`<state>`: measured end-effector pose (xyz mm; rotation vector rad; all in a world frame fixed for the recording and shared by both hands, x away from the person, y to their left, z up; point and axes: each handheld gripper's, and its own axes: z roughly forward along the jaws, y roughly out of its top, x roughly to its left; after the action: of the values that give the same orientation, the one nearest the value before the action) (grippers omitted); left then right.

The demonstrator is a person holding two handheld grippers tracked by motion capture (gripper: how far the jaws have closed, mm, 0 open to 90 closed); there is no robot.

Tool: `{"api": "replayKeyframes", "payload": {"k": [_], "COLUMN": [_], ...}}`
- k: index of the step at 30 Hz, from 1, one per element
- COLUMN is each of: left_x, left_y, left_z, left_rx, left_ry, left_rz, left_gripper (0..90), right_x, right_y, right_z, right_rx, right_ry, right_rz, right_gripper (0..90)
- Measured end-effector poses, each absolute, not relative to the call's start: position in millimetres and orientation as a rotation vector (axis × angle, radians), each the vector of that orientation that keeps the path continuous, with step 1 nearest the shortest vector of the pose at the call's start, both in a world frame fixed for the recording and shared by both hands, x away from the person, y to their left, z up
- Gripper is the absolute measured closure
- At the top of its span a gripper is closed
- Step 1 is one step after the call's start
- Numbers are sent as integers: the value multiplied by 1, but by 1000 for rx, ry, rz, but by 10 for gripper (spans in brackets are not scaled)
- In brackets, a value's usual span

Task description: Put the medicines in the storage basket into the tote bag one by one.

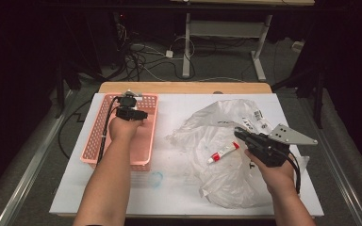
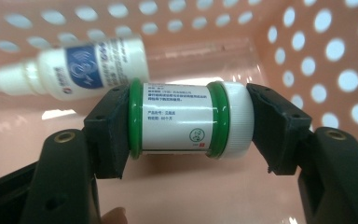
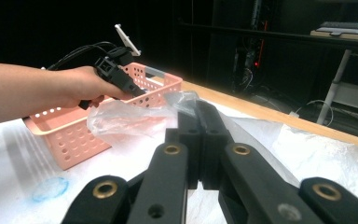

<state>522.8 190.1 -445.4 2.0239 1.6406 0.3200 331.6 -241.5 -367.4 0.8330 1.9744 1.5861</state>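
My left gripper [image 1: 131,110] is down inside the pink perforated basket [image 1: 90,141]. Its jaws are shut on a small white bottle [image 2: 182,119] with green bands and a white cap, held sideways just above the basket floor. A white dropper bottle [image 2: 74,70] with a blue label lies behind it in the basket. At the right, my right gripper [image 1: 239,133] has its jaws closed on an edge of a crumpled clear plastic bag [image 1: 226,174]; in the right gripper view the film [image 3: 121,119] bunches up at the right gripper [image 3: 198,116] tips. A red and white tube [image 1: 223,152] lies on the bag.
The table is covered by a white sheet [image 1: 179,197], and a wooden edge [image 1: 184,87] runs along its far side. A faint blue ring mark [image 1: 156,178] sits in front of the basket. Cables and table legs fill the dark floor beyond.
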Motion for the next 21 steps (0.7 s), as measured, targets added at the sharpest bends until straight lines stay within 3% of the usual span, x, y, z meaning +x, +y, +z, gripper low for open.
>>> {"api": "replayKeyframes", "payload": {"k": [21], "left_x": [517], "left_y": [190], "left_z": [-441], "left_rx": [2030], "left_ry": [1630], "left_rz": [331], "left_gripper": [354], "right_x": [333], "right_y": [-242], "right_z": [-369], "right_rx": [833], "right_ry": [1975], "right_rz": [1587], "right_gripper": [900]}}
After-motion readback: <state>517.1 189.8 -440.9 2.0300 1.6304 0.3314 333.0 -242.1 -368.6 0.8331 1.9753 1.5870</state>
